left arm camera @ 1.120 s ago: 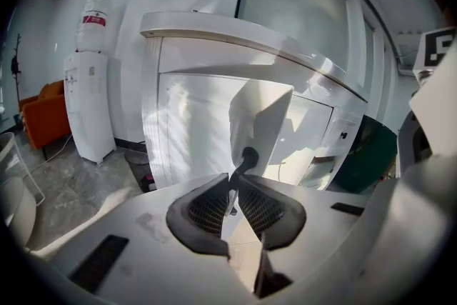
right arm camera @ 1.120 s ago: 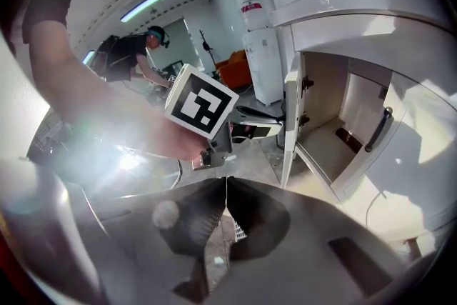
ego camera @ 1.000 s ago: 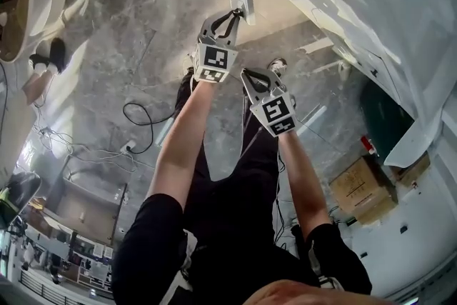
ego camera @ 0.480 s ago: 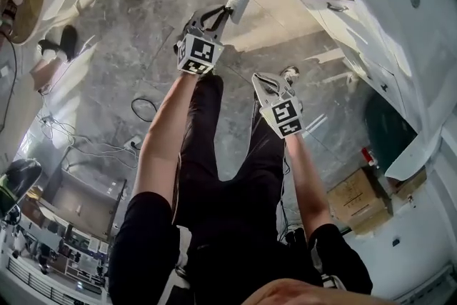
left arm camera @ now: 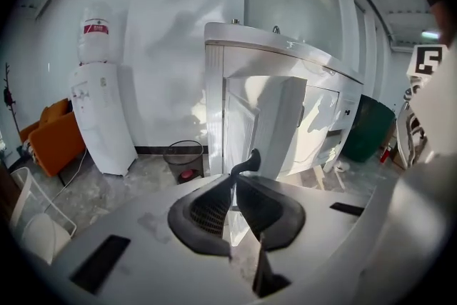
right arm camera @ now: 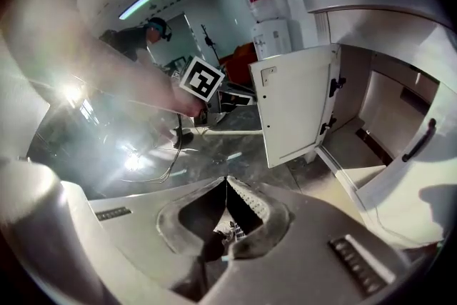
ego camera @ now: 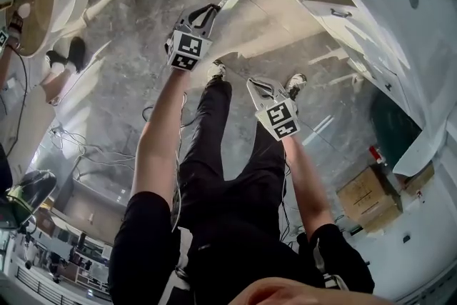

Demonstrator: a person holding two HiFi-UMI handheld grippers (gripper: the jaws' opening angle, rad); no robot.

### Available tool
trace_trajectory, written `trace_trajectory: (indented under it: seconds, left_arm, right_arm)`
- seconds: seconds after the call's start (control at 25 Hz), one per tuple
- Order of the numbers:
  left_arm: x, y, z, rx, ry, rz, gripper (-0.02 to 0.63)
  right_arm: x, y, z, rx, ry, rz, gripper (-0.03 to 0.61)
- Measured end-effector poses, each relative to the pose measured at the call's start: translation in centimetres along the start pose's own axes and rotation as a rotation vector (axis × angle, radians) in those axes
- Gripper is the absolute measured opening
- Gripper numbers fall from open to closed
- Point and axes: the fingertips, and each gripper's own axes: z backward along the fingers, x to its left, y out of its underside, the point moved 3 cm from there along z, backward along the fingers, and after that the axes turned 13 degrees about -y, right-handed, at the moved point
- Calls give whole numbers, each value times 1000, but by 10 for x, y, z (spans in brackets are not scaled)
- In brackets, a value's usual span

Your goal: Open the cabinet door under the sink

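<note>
Your left gripper, at 12 o'clock, is clamped on the black handle of the cabinet door, which is already wide open; finish the swing gently and release, your right gripper being closed and empty.
</note>
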Motion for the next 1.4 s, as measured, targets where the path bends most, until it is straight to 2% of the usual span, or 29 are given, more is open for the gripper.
trace_trajectory:
  seconds: [0.16, 0.36, 0.56, 0.68, 0.8, 1.04, 1.24, 1.4]
  left_arm:
    - [-3, 7, -2, 44, -3, -61, 32]
    - [-1, 6, 9, 69, 4, -41, 34]
    - [-10, -2, 40, 106, 95, -96, 32]
    - [-16, -16, 71, 100, 144, -126, 32]
    - [-16, -37, 106, 67, 165, -98, 32]
    - [-25, -92, 175, 28, 167, 14, 32]
    - [-40, -132, 221, -36, 125, 57, 32]
    - [-52, -147, 247, -70, 101, 71, 32]
  right_arm:
    - [-1, -12, 3, 0, 24, -3, 60]
    - [2, -34, 17, -23, 63, -18, 60]
    - [8, -55, 40, -52, 114, -24, 60]
    - [15, -67, 59, -64, 145, -27, 60]
    - [29, -83, 79, -77, 168, -24, 60]
    - [73, -109, 132, -118, 205, -9, 60]
    - [99, -102, 163, -146, 215, -1, 60]
    - [110, -96, 182, -154, 232, 28, 60]
